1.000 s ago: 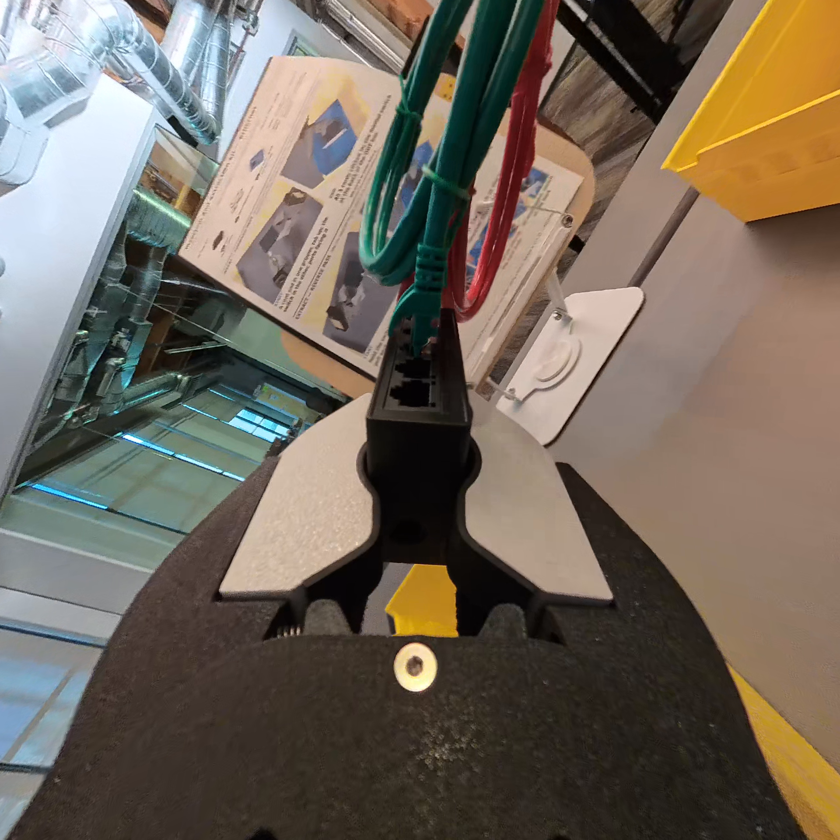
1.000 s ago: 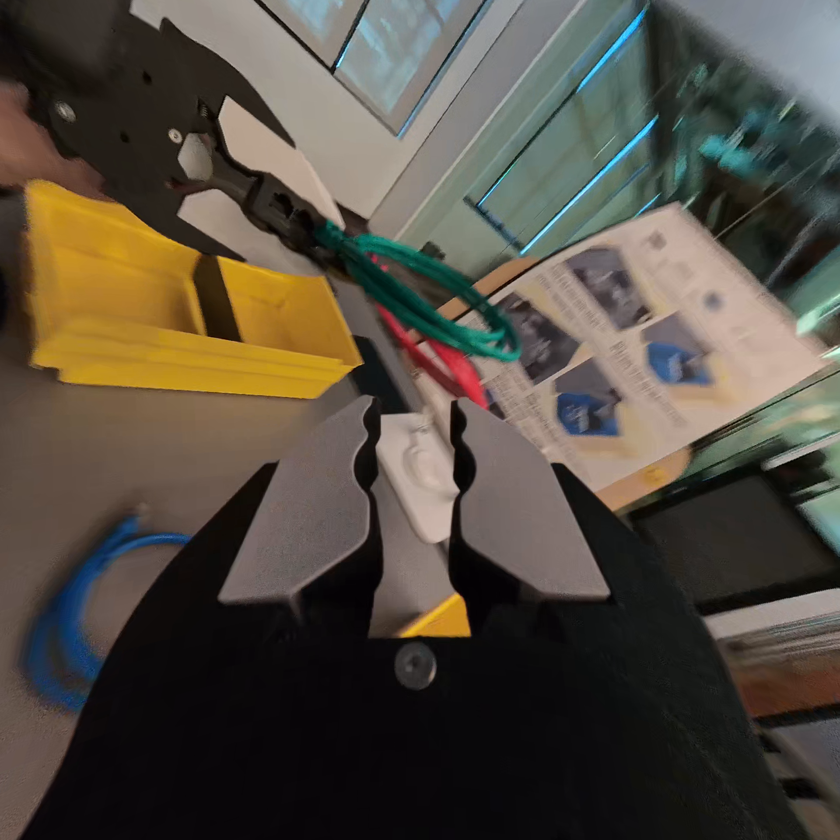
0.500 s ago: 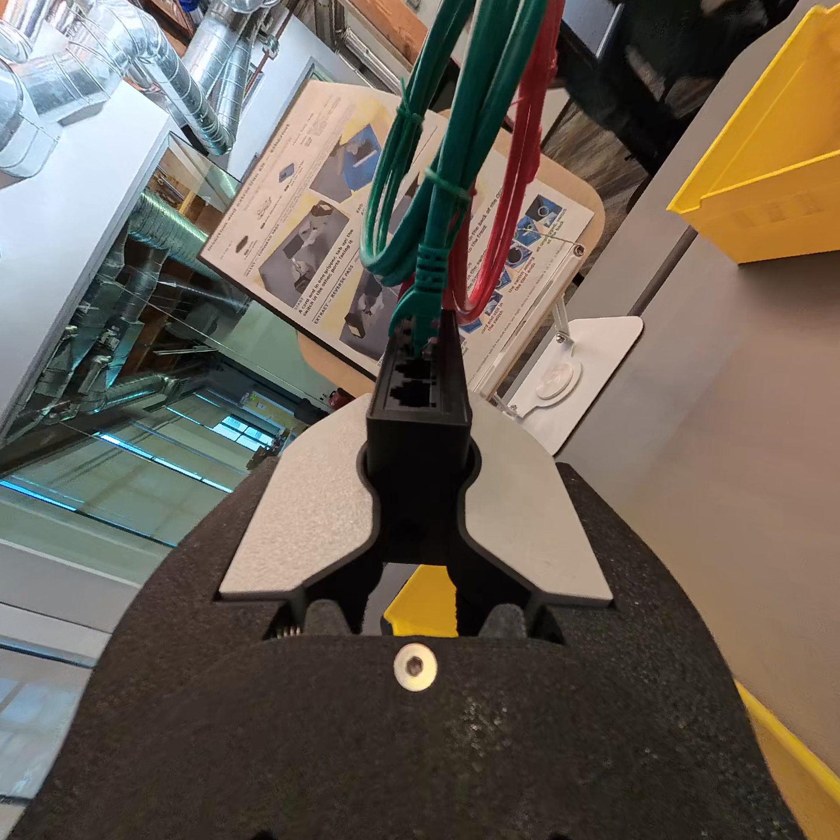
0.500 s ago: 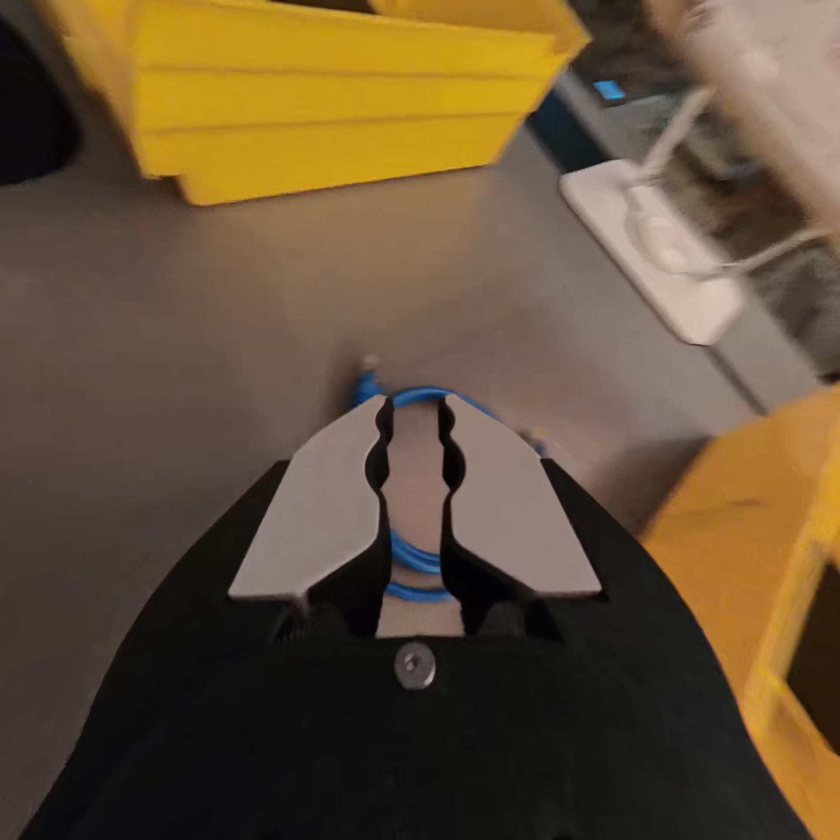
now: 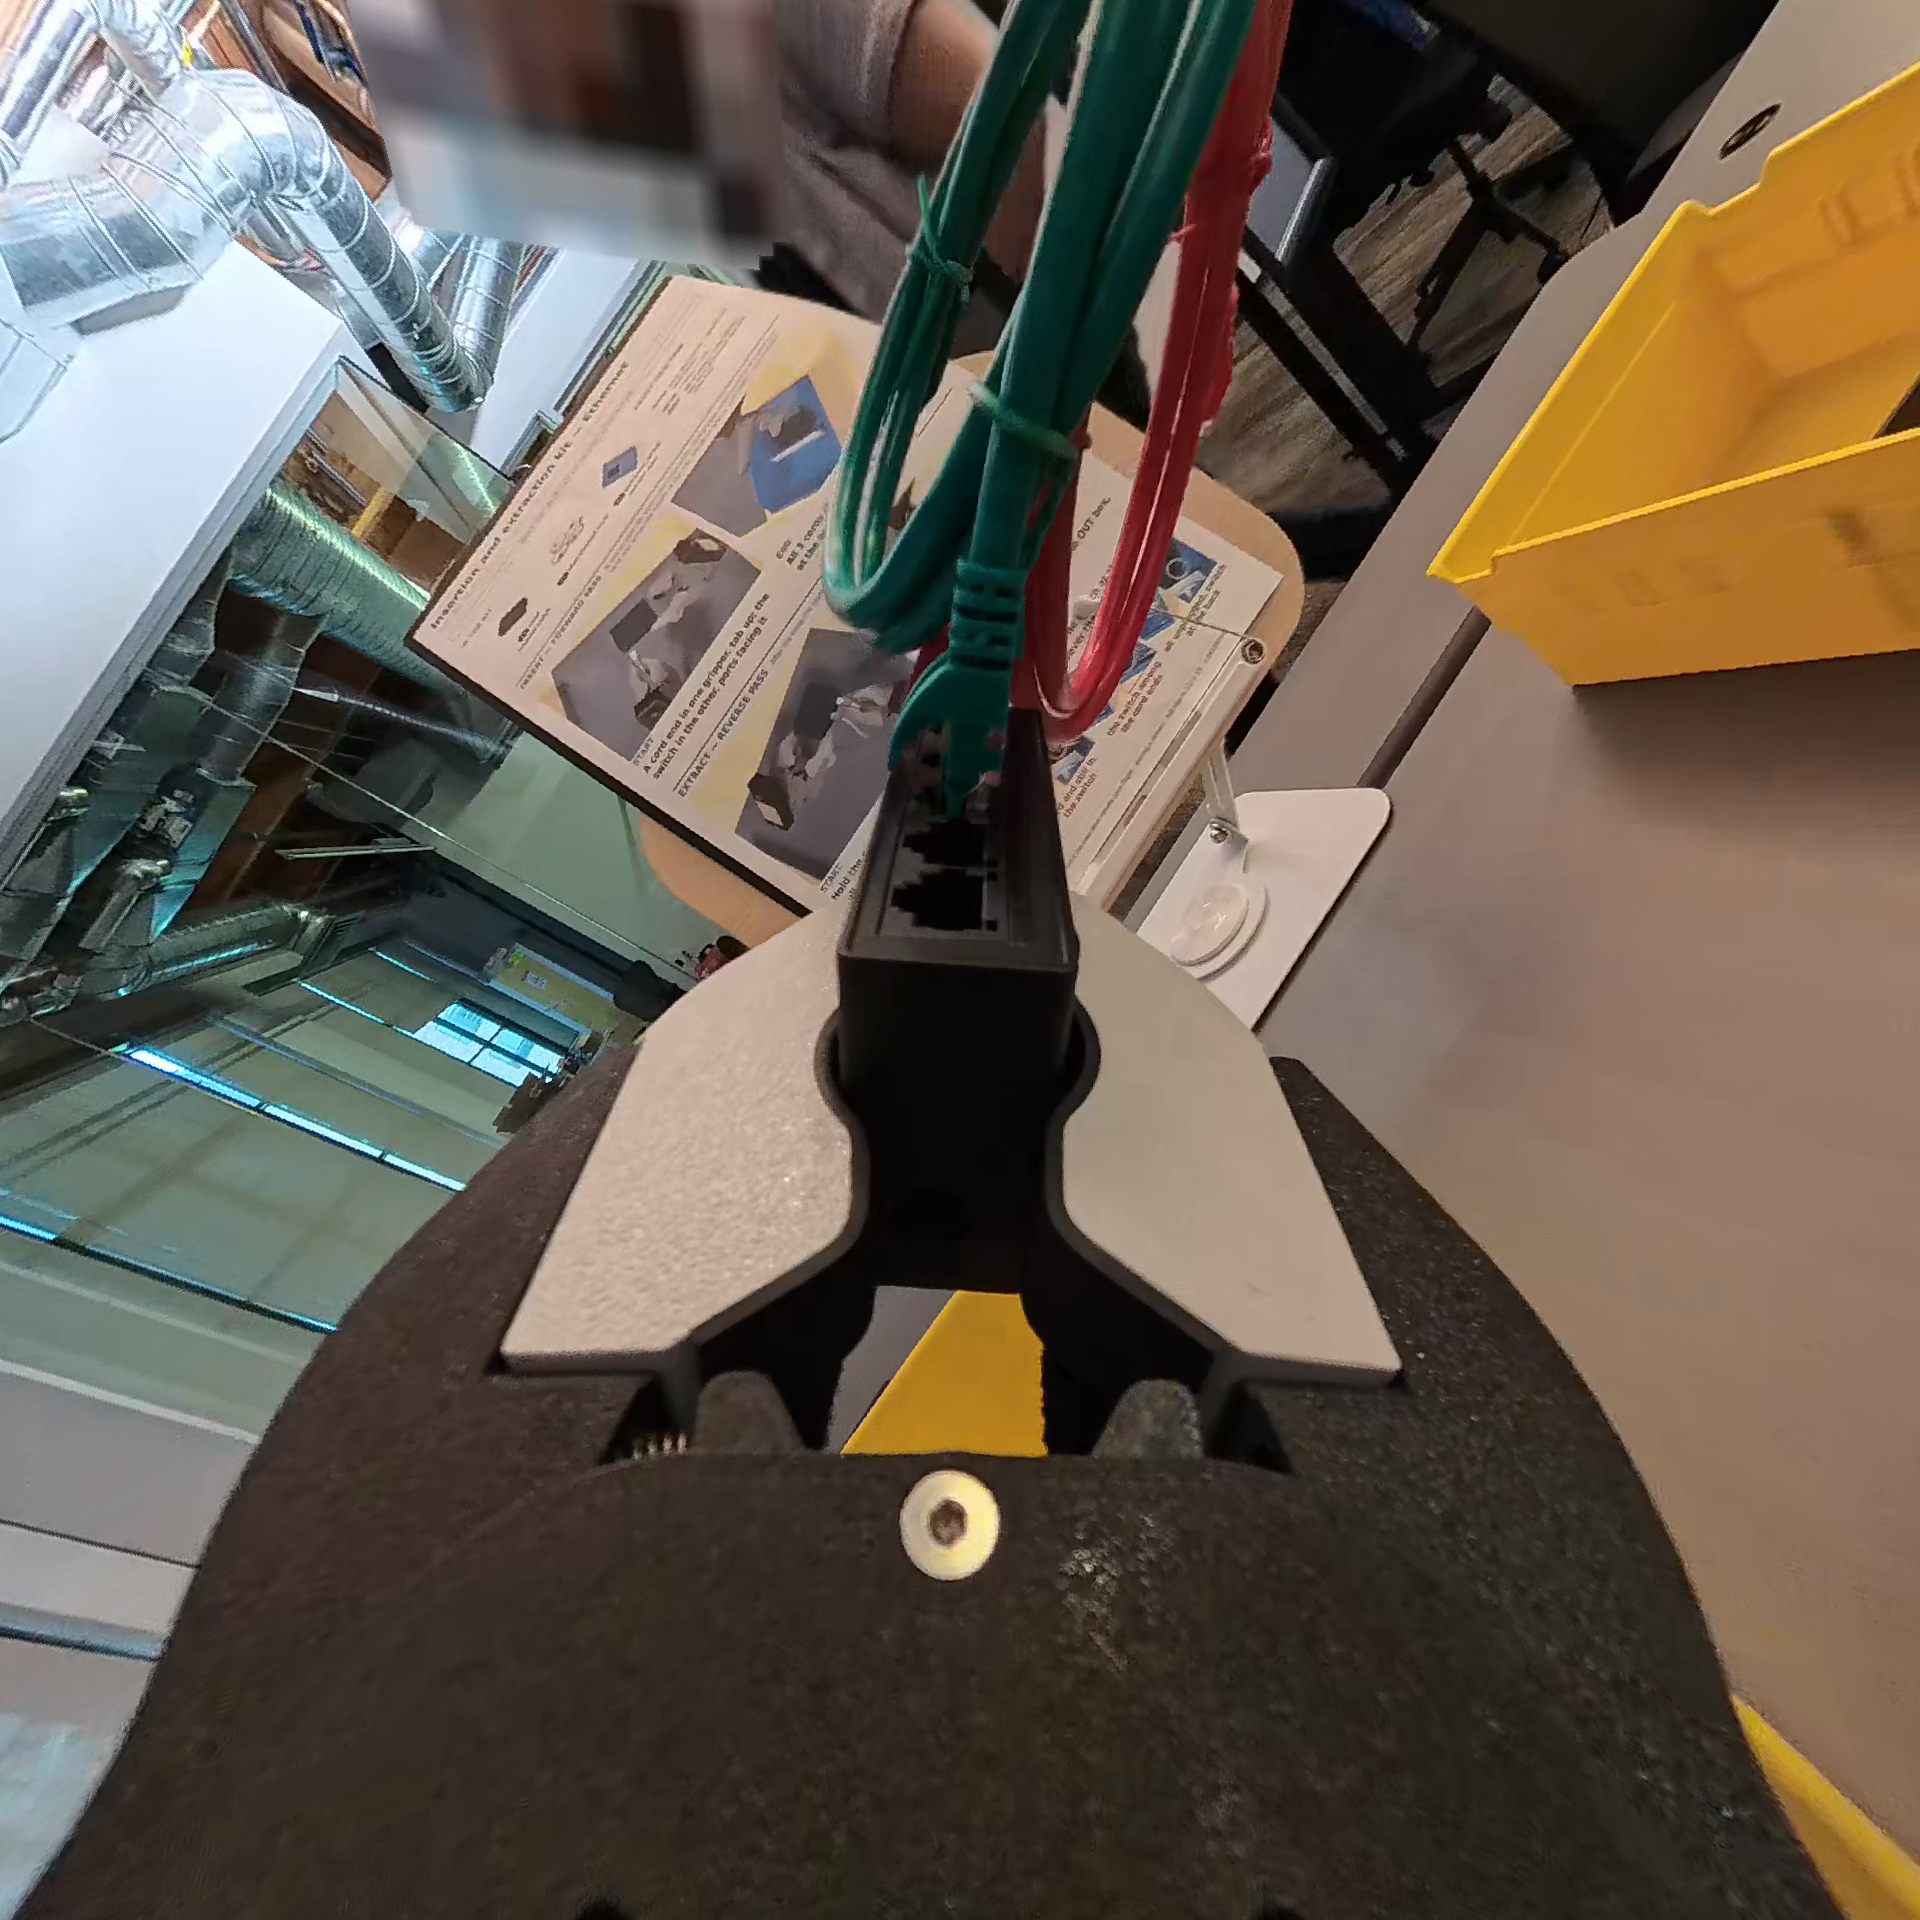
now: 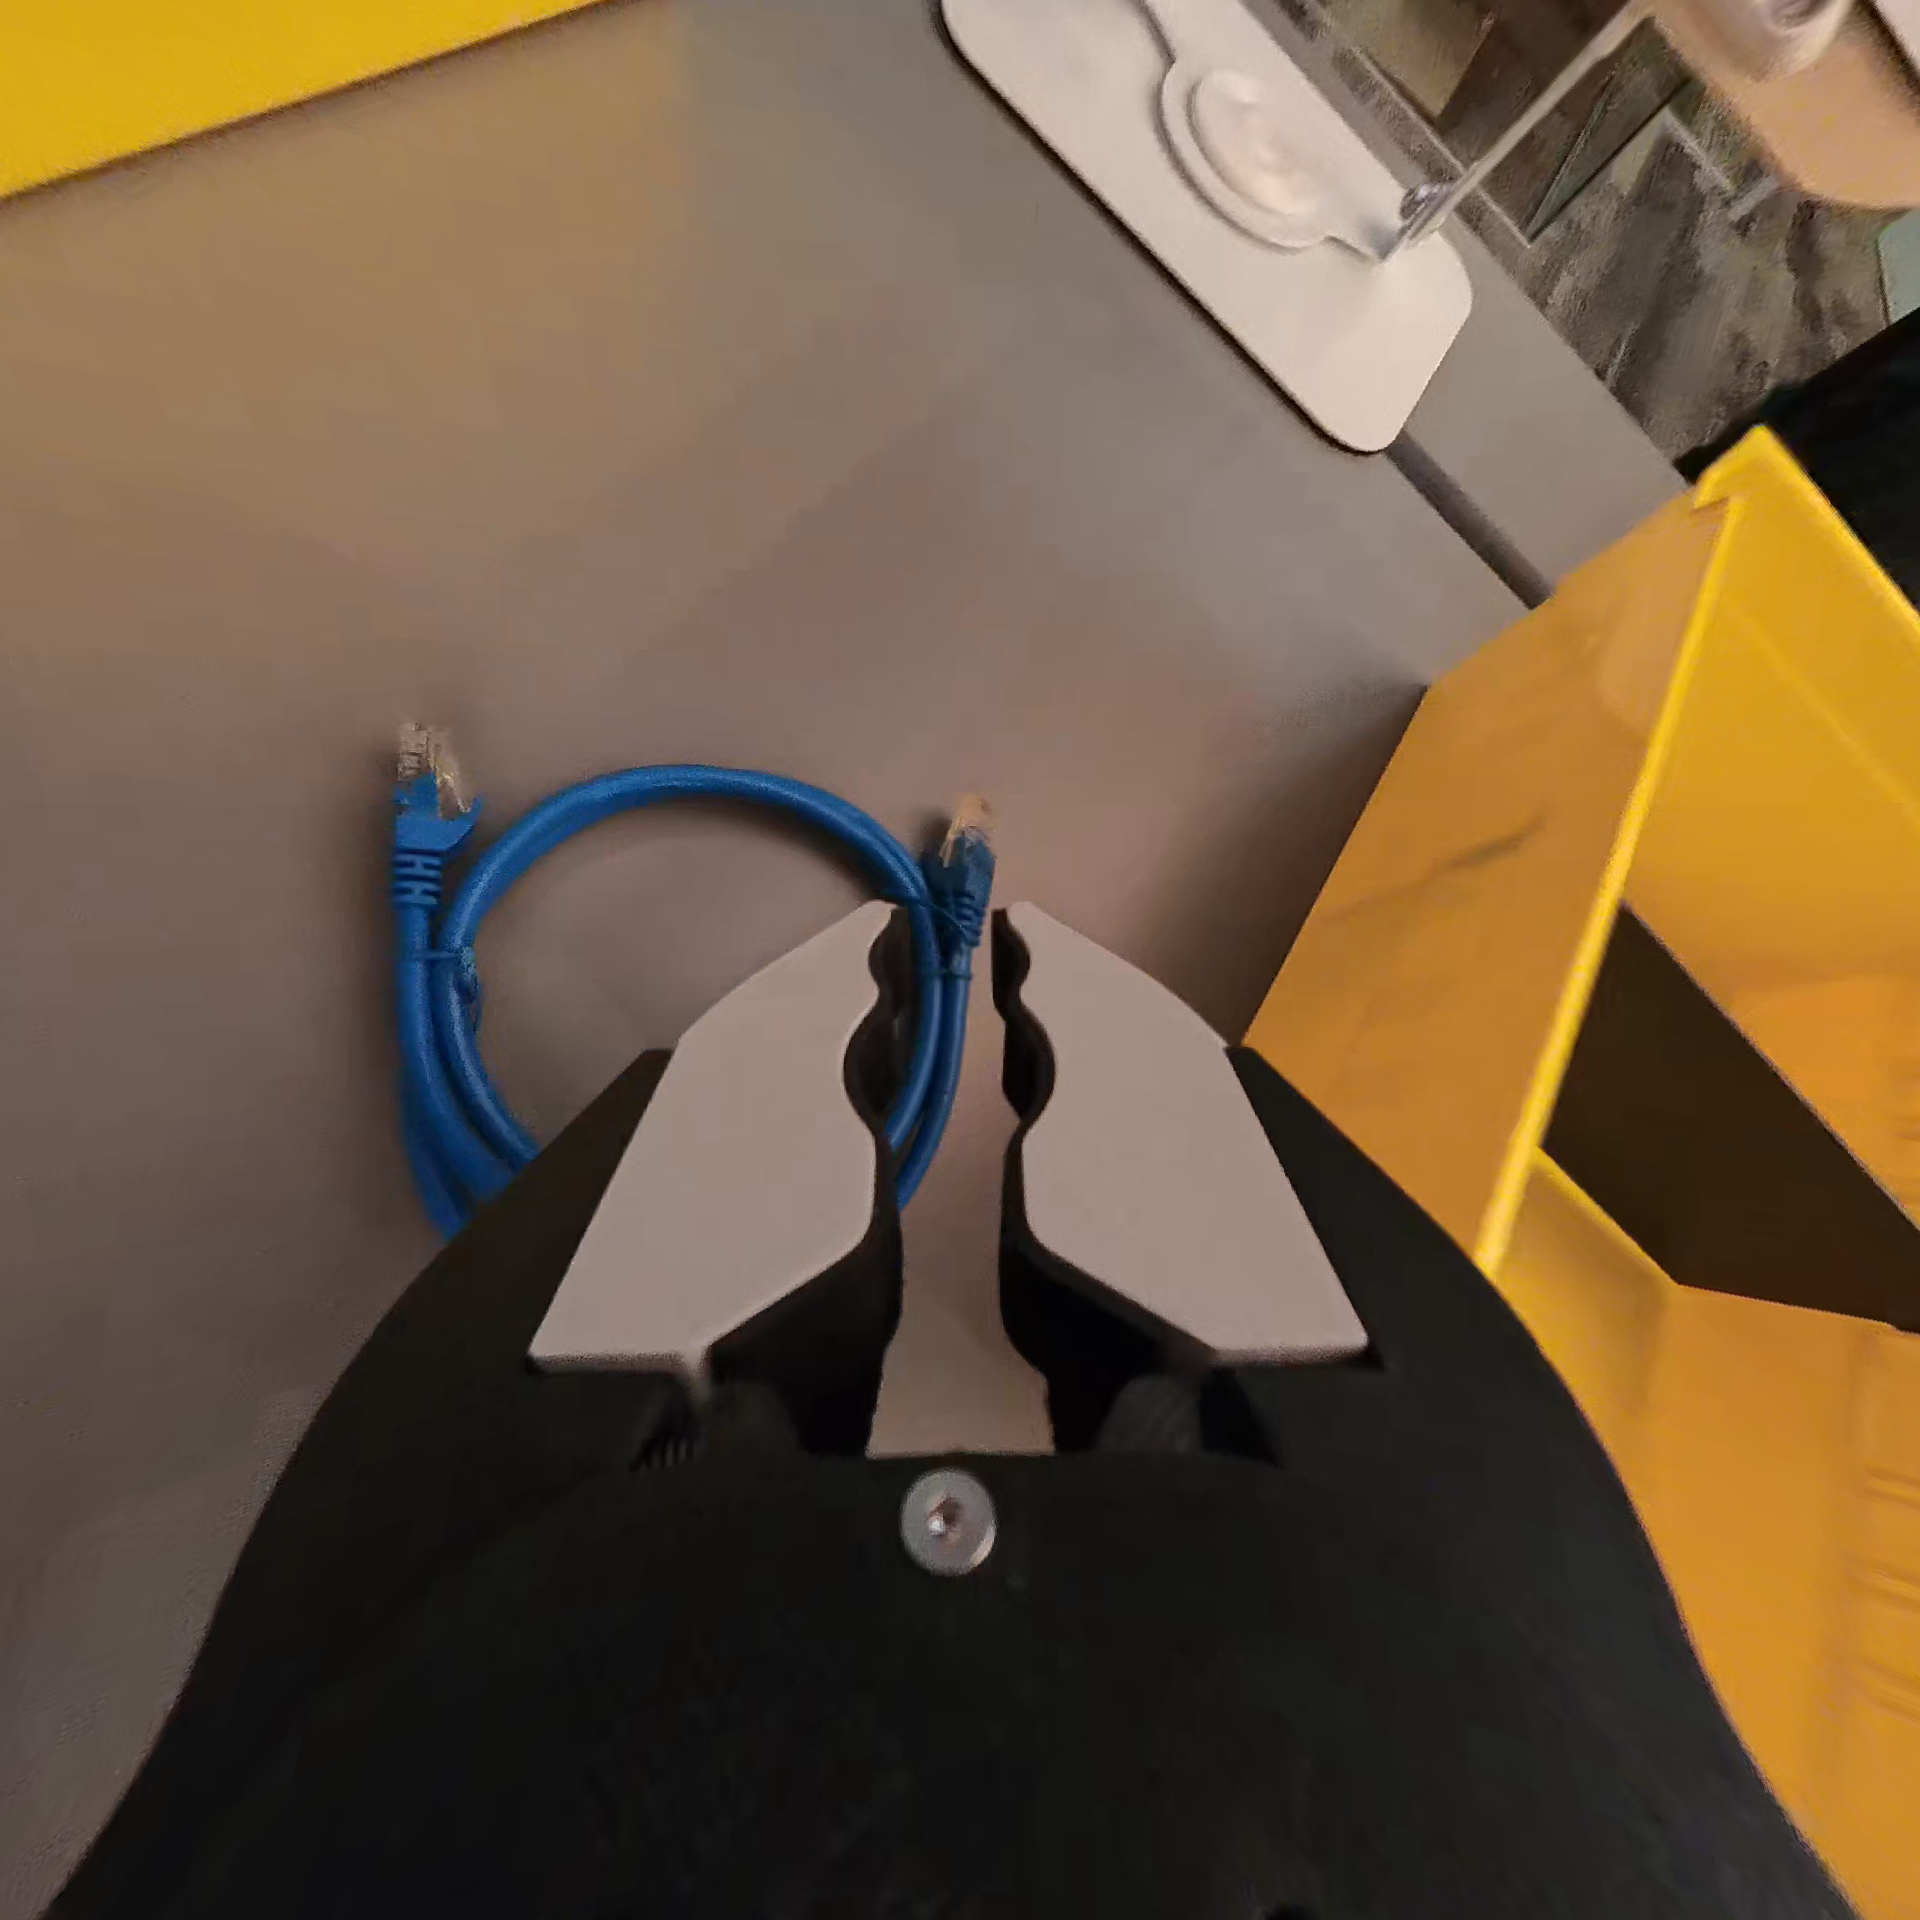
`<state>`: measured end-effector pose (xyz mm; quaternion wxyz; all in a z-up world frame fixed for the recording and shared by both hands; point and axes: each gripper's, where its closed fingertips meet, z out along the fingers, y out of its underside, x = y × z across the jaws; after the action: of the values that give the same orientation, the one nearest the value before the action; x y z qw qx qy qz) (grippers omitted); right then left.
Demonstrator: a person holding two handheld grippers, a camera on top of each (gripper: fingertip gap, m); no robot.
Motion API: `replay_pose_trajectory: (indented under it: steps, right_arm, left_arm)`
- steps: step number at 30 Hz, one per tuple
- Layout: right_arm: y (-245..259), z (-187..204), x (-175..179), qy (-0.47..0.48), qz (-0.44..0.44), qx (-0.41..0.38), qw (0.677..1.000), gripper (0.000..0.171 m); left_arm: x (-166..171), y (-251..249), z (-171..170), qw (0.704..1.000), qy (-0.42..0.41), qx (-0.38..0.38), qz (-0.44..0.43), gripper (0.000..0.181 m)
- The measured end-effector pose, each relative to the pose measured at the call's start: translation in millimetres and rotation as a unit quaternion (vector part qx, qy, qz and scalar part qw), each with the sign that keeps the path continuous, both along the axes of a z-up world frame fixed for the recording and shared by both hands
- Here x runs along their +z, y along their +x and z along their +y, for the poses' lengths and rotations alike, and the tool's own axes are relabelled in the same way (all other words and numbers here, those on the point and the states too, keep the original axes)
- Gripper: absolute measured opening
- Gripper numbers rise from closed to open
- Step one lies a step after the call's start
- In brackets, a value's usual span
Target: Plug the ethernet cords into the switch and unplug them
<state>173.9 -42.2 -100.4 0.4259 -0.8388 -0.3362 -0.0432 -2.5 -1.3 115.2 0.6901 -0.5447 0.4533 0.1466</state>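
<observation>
Left wrist view: left gripper [image 5: 956,997] clamped on the black switch [image 5: 956,966], gripped by its near end between the jaws. Switch long axis runs straight out ahead of the jaws, port face turned up toward the camera. Two empty ports nearest the jaws; green cord [image 5: 977,644] plugged into a port farther out, its bundle rising up out of frame. Red cord [image 5: 1164,499] also goes in at the far end, exact port hidden behind the green plug. Instruction sheet [image 5: 727,582] on a stand beyond the jaws, white stand base [image 5: 1299,862] ahead to the right, yellow bin [image 5: 1714,436] far right on the grey table [image 5: 1610,1039].

Right wrist view: right gripper [image 6: 943,920] slack, jaws parted with a gap, nothing gripped. Blue cord [image 6: 665,800] coiled flat on the table, one plug [image 6: 961,862] just ahead of the jaw tips pointing away, the other plug [image 6: 426,800] well to the left, also pointing away; one strand runs under the gap. Second yellow bin [image 6: 1610,987] right of the jaws.
</observation>
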Motion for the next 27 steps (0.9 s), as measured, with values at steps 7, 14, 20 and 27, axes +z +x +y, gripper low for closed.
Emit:
replay_pose_trajectory:
  steps: [7, 14, 20, 27]
  right_arm:
    - [2, 13, -43, -0.052, -0.054, -0.041, 0.996, 0.019]
    - [3, 16, -51, -0.134, 0.029, -0.082, 0.987, 0.028]
    - [8, 18, -50, -0.118, -0.008, -0.067, 0.991, 0.031]
    - [-48, -18, -17, -0.085, 0.079, 0.043, 0.992, 0.024]
  left_arm:
    - [-1, 3, -2, 1.000, -0.006, -0.011, -0.002, 0.030]
    - [0, 9, -6, 1.000, -0.005, -0.023, -0.002, 0.030]
    - [6, 4, -7, 1.000, -0.001, -0.023, -0.011, 0.030]
    - [10, -7, -3, 1.000, -0.002, -0.015, -0.026, 0.030]
